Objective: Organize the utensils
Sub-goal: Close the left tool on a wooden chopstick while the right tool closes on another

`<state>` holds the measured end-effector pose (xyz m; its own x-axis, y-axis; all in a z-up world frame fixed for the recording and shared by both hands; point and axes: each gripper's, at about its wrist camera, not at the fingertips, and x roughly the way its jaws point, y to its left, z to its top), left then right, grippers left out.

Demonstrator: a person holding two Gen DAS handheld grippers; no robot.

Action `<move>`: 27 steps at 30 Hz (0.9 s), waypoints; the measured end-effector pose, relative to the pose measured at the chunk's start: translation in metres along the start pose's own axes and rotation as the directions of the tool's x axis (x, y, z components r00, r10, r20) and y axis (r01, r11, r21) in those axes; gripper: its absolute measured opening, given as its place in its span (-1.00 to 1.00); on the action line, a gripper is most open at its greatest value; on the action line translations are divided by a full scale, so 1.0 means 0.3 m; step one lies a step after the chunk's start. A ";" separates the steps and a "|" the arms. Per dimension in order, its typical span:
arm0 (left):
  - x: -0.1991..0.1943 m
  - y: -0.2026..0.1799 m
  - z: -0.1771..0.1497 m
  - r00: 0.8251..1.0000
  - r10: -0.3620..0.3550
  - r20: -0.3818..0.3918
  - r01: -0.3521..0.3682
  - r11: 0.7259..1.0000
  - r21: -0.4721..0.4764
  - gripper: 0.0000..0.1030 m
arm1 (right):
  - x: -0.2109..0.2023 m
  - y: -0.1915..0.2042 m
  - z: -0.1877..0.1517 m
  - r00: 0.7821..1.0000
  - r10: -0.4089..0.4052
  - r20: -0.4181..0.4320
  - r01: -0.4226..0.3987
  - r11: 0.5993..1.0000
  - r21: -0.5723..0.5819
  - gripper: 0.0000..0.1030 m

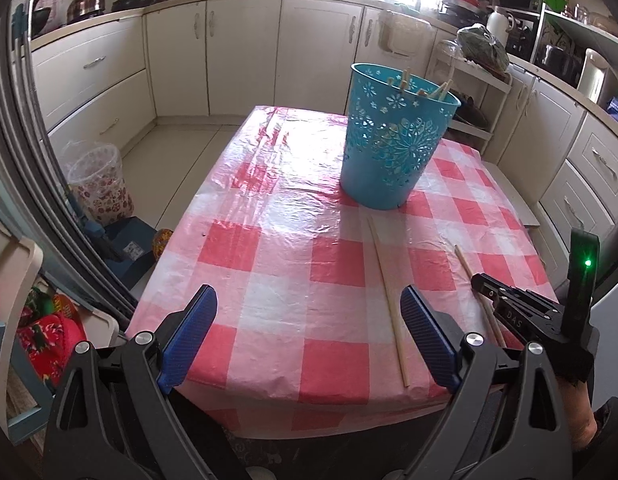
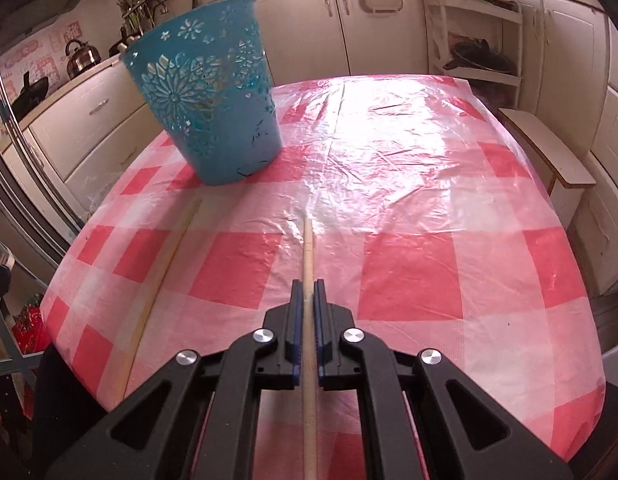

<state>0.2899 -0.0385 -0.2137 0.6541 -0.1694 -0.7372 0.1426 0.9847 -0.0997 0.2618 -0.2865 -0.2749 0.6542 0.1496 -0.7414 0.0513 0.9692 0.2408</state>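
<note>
A teal perforated bucket (image 1: 393, 140) stands on the table with several wooden chopsticks sticking out of its top; it also shows in the right wrist view (image 2: 213, 100). One chopstick (image 1: 387, 292) lies loose on the cloth in front of the bucket, also in the right wrist view (image 2: 165, 272). My right gripper (image 2: 307, 286) is shut on a second chopstick (image 2: 308, 248), which points forward along the fingers. In the left wrist view that gripper (image 1: 479, 282) is at the right table edge. My left gripper (image 1: 309, 308) is open and empty above the near table edge.
The table has a red-and-white checked plastic cloth (image 1: 277, 248). A wooden bench (image 2: 545, 148) stands at its right side. White cabinets line the walls. A clear bin (image 1: 99, 184) and blue boxes sit on the floor at left.
</note>
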 end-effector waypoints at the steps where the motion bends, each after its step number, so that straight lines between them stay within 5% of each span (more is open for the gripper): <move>1: 0.022 -0.021 0.010 1.000 -0.004 -0.007 0.004 1.000 0.012 0.73 | -0.001 -0.004 -0.002 1.000 0.005 0.005 -0.005 1.000 0.011 -0.88; 12: 0.298 -0.221 0.099 0.995 0.044 -0.094 -0.033 0.992 0.119 0.64 | 0.003 -0.013 -0.004 0.998 0.058 0.036 -0.060 0.997 0.048 -0.84; 15: 0.356 -0.237 0.115 0.991 0.050 -0.126 -0.034 0.992 0.124 0.25 | 0.001 -0.012 -0.004 0.997 0.072 0.034 -0.073 0.996 0.044 -0.77; 20: 0.435 -0.250 0.100 0.982 0.025 -0.189 0.001 0.990 0.138 -0.73 | -0.001 -0.005 -0.005 0.996 0.080 0.029 -0.081 0.996 0.026 -0.67; 22: 0.434 -0.256 0.087 0.983 0.021 -0.182 0.008 0.988 0.152 -0.95 | -0.001 -0.005 -0.004 0.996 0.082 0.027 -0.083 0.996 0.022 -0.65; 27: 0.418 -0.251 0.077 0.981 0.018 -0.194 0.011 0.989 0.149 -0.99 | 0.002 -0.002 -0.001 0.996 0.083 0.019 -0.084 0.996 0.013 -0.65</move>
<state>0.3784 -0.1350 -0.2831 0.4999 -0.1406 -0.8546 0.2595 0.9657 -0.0071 0.2619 -0.2868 -0.2755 0.6706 0.2261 -0.7065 0.0058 0.9508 0.3098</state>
